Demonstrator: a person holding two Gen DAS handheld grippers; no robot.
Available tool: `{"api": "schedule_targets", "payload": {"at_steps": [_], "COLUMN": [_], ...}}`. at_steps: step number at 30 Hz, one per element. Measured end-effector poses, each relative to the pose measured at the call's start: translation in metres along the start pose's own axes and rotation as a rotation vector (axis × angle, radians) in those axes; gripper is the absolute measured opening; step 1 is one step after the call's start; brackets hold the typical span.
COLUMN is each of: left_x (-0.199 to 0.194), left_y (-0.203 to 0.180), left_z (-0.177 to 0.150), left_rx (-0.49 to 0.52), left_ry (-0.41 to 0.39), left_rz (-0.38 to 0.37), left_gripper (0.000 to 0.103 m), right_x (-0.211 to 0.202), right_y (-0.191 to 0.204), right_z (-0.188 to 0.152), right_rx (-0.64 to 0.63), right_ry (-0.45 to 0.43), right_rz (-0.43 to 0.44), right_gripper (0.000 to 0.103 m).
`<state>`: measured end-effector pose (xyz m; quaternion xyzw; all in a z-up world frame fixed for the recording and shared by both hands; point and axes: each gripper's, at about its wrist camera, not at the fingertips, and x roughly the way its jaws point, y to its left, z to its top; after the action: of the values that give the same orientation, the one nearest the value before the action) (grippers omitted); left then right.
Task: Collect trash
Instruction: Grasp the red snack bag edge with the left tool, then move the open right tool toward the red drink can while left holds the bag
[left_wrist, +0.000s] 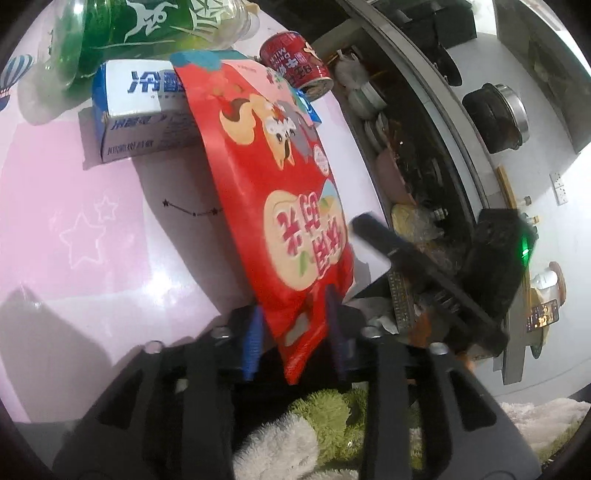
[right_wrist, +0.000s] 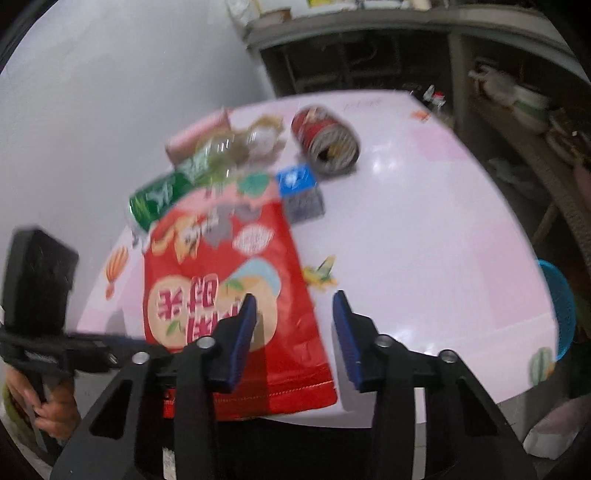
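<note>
Blue pads of the left tool (left_wrist: 293, 332) pinch the near edge of the red snack bag (left_wrist: 273, 184), which hangs off the pink counter (left_wrist: 92, 229) at its near end and leans on a blue-and-white carton (left_wrist: 136, 110) at the far one. The right tool (right_wrist: 293, 325) hovers over the bag's right side, its jaws apart with nothing between them. Behind lie a green bottle (right_wrist: 159, 195) and a red can (right_wrist: 325, 138). A good lift would likely rise slowly, so that the bag's far end does not drag the carton. A blue basket (right_wrist: 557, 310) waits beyond the counter's right edge.
</note>
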<state>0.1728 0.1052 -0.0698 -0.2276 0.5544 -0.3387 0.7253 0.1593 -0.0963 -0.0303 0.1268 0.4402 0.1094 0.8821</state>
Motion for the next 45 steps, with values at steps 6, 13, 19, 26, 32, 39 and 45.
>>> {"api": "schedule_targets", "payload": {"at_steps": [6,13,19,26,32,39,45], "left_x": [0.002,0.004,0.0,0.004,0.011,0.007,0.0], "left_y": [0.01,0.019,0.02,0.018,0.022,0.013,0.006], "left_z": [0.015,0.037,0.045,0.053,0.055,0.055,0.049], "left_rx": [-0.031,-0.069,-0.072,-0.066,-0.095,-0.023,0.02], "left_ry": [-0.036,-0.074,-0.11,-0.124,-0.115,-0.135,-0.146], "left_rz": [0.01,0.025,0.064,0.062,-0.019,0.038,0.028], "left_gripper": [0.039,0.04,0.046,0.049,0.041,0.016,0.01], "right_x": [0.017,0.018,0.02,0.021,0.022,0.021,-0.006], "right_y": [0.003,0.0,0.003,0.004,0.003,0.001,-0.019], "right_z": [-0.007,-0.007,-0.006,-0.005,-0.005,0.0,0.03], "right_rx": [-0.016,-0.037,-0.065,-0.081,-0.079,-0.086,-0.042], "right_ry": [0.048,0.053,0.051,0.053,0.055,0.079,0.013], "right_rz": [0.006,0.019,0.012,0.012,0.023,0.044,0.113], "right_gripper": [0.033,0.033,0.033,0.033,0.033,0.033,0.035]}}
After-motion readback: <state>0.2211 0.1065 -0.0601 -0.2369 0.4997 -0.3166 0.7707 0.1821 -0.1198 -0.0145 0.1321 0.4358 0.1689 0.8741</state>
